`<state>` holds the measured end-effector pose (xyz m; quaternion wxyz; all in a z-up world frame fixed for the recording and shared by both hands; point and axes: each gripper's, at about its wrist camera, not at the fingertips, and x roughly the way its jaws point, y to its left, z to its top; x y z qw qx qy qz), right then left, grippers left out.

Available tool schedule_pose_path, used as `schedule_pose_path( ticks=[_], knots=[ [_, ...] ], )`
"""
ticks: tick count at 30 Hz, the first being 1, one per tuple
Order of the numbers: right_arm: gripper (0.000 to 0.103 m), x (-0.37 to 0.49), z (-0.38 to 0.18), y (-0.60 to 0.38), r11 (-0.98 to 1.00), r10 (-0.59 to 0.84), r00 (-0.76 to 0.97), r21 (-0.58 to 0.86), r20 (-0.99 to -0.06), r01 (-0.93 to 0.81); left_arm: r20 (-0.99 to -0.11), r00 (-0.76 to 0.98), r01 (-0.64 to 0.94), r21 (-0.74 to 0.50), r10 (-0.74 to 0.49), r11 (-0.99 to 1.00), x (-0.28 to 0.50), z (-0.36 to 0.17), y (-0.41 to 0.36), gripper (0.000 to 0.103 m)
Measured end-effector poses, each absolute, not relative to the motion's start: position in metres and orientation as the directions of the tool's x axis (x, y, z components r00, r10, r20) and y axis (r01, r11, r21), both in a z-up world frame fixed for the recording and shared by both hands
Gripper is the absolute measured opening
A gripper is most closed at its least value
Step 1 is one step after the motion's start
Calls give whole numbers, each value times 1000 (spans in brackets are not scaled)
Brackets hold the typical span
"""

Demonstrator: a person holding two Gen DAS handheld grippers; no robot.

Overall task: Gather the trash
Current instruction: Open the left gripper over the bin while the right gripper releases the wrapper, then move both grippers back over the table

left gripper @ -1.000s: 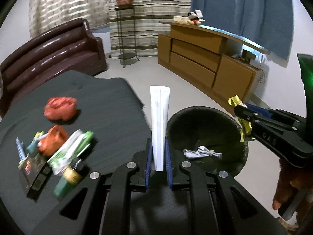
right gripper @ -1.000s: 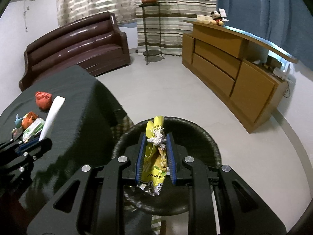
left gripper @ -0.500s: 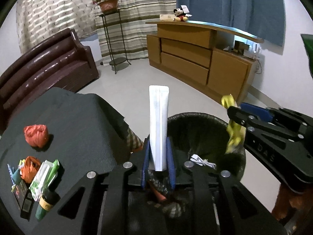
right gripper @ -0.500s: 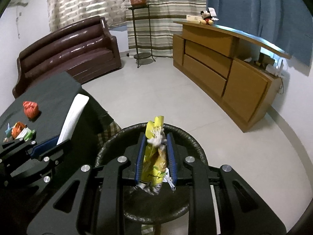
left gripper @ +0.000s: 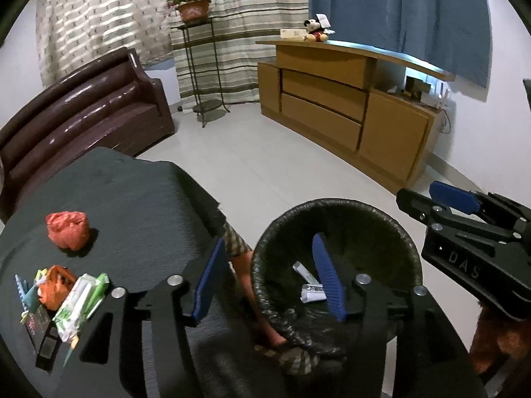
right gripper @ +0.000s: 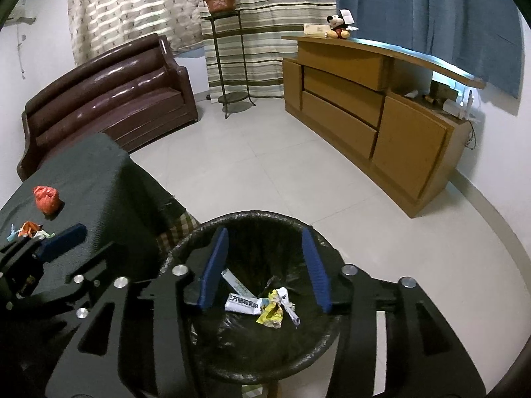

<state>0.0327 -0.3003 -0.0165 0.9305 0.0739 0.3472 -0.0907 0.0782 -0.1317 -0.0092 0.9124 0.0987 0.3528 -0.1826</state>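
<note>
My right hand-held gripper [right gripper: 265, 265] is opening, nothing between its jaws, over the black bin [right gripper: 252, 374]; yellow wrapper [right gripper: 270, 311] lies inside. Left hand-held gripper [left gripper: 268, 282] is opening too, empty; red wad [left gripper: 68, 230] sits on the bench [left gripper: 132, 199]

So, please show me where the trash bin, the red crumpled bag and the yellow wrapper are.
trash bin [right gripper: 252, 214]: right wrist view, far rim.
red crumpled bag [left gripper: 68, 230]: left wrist view, middle of the lump.
yellow wrapper [right gripper: 270, 313]: right wrist view, its crumpled middle, inside the bin.
</note>
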Motion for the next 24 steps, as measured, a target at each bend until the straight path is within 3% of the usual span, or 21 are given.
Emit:
schedule_pose_path(
  ticks=[6,24],
  knots=[
    [55,32,-16,-282,978,-88,737,84,-670,193,-671,706,354,57,-227,934,69,-4,-101,60],
    [55,25,-21,-179,997,68,712,72,-699,-24,-711,701,140,68,-51,988,47,-15,18,61]
  ],
)
